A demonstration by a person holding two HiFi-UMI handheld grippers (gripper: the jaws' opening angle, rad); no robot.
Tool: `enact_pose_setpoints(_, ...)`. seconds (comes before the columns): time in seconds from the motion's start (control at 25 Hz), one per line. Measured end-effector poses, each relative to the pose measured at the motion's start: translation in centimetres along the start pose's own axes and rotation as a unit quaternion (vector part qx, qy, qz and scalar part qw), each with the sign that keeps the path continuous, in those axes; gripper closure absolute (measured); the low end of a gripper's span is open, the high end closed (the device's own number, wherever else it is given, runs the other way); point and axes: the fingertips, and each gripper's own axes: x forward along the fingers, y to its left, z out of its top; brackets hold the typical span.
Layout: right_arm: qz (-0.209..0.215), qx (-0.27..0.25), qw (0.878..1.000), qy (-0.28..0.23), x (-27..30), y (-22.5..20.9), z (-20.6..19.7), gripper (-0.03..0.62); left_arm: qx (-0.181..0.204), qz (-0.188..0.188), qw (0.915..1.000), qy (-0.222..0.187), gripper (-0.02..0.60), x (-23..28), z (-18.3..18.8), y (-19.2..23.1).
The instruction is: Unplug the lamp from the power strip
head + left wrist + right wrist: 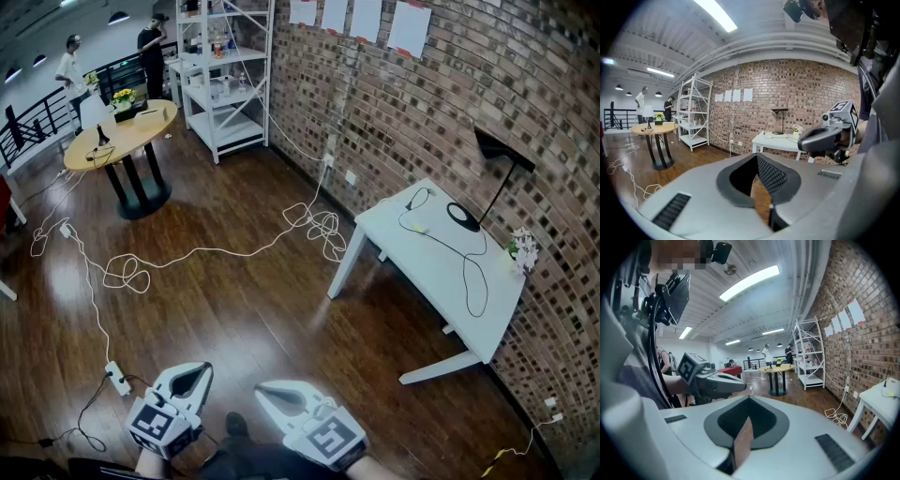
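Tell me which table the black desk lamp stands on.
The white rectangular table by the brick wall carries the black desk lamp; the round wooden table stands out in the room.

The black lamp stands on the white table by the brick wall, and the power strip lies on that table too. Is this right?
Not quite. In the head view the power strip lies on the wooden floor; the black lamp does stand on the white table.

The white counter carries a lamp, its cable and flowers. Left of it, cords and a power strip lie on the floor.
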Motion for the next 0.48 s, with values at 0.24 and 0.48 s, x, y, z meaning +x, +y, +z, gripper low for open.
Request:
enact_pose_setpoints(0.24, 0.001, -0.007, 1.000, -0.004, 5.7, 2.7, 2.0, 0.602, 0.020, -0.022, 0.9994, -0.014, 0.592, -1.3, -0.2, 4.7)
enact_pose_setpoints(0.48, -0.039, -0.027, 0.999, 0.018, 8.7, 2.2, 2.3, 0.602, -0.026, -0.043, 0.9987, -0.010, 0.592, -1.9, 0.3, 8.2)
